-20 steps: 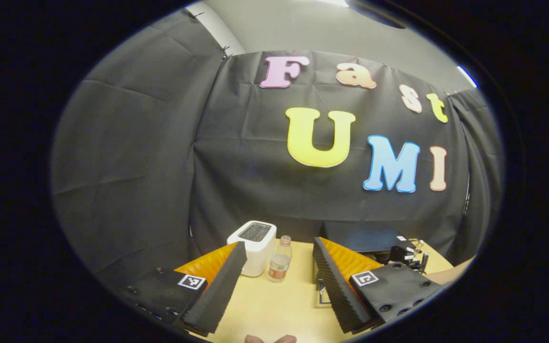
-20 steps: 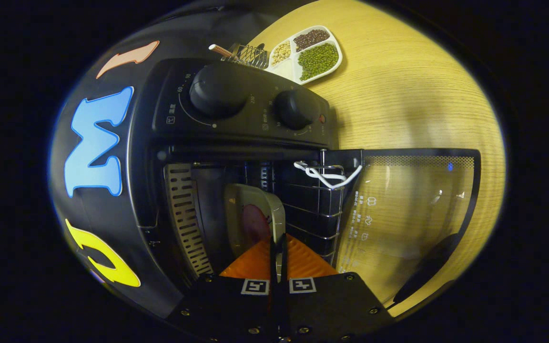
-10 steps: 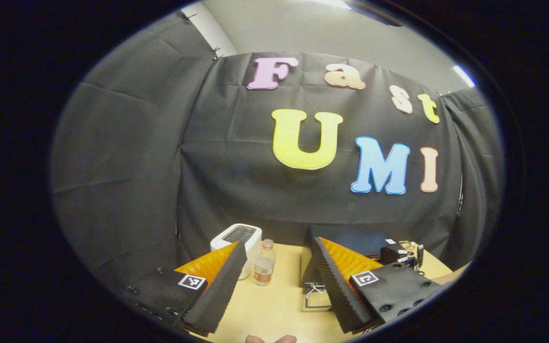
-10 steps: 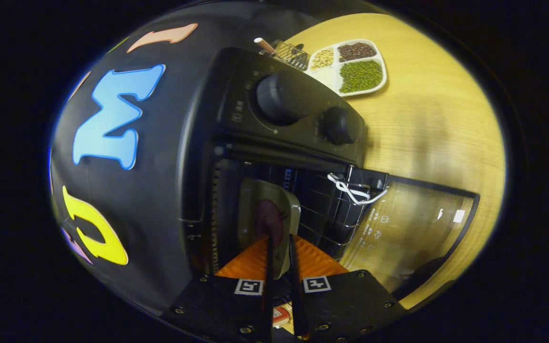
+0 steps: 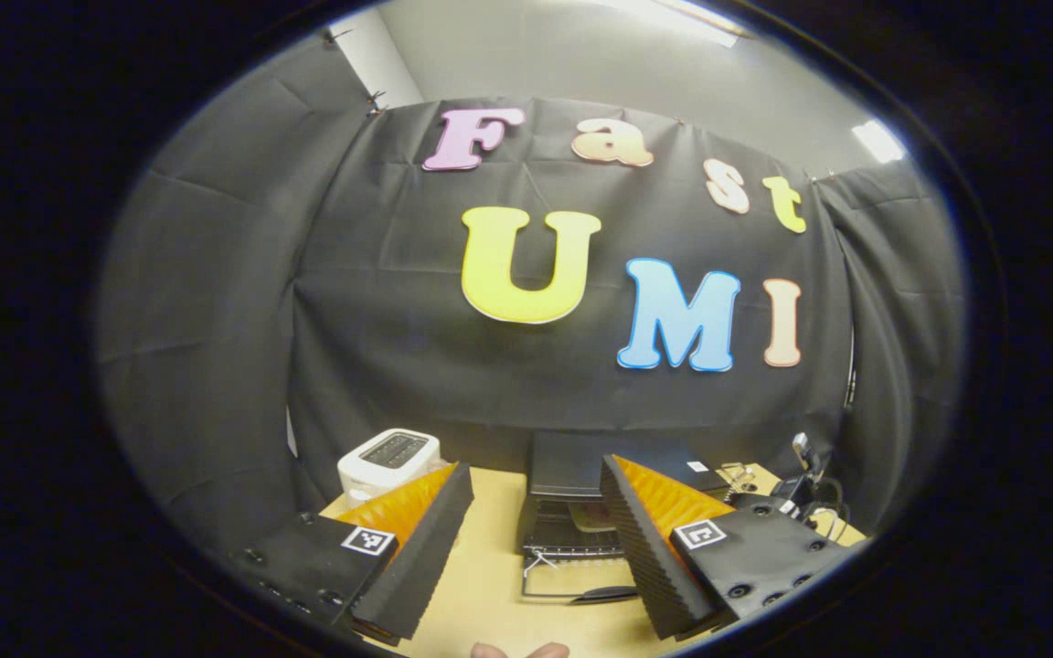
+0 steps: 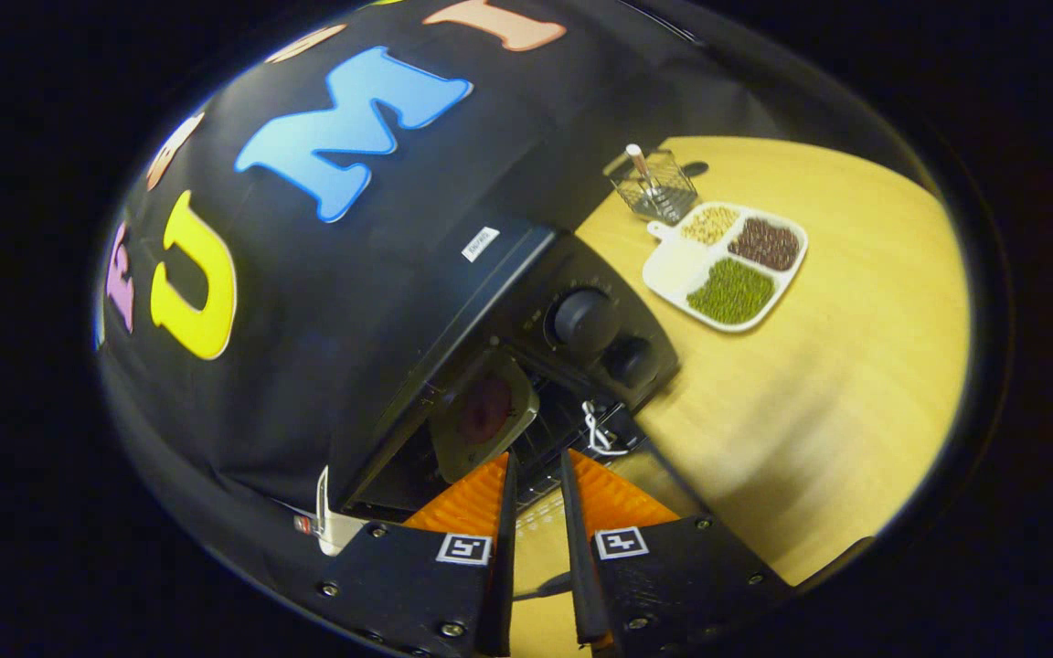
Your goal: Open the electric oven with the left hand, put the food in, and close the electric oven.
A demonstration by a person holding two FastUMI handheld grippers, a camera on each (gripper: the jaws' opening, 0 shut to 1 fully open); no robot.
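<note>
food (image 6: 483,413) sits on its tray inside the oven (image 6: 499,347). door (image 5: 572,578) is down flat on the table (image 6: 819,402), hinge line running left-right, handle at the near edge. left gripper (image 5: 536,535) wide open, empty, door straight ahead and below. right gripper (image 6: 534,512) empty, narrow gap. left is better lined up to lift the door shut.

The electric oven (image 6: 490,302) stands open, its door (image 5: 572,578) lowered flat onto the table (image 6: 810,402); bare tabletop lies between it and the divided dish (image 6: 723,265).
</note>
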